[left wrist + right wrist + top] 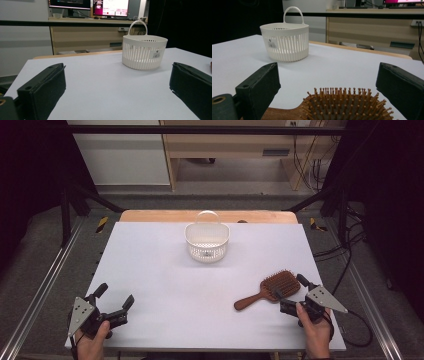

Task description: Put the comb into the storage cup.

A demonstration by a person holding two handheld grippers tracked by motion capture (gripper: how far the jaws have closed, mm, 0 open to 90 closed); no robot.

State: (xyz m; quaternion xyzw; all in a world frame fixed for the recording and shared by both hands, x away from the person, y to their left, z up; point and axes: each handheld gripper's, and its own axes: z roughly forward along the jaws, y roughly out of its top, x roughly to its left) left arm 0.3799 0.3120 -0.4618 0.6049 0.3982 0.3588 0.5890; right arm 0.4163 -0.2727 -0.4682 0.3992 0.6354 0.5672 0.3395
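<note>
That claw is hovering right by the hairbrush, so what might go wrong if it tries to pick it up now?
The right gripper stands open around the hairbrush head, bristles up, so the jaws might slip on the bristles. Gripped at the head, the long handle could swing or tilt. The white basket looks light and might tip if the brush knocks its rim.

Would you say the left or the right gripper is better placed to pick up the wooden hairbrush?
Right. The right gripper is open with its jaws on either side of the hairbrush head, bristles up between them. The left gripper is open over bare table at the near left corner, far from the brush.
</note>
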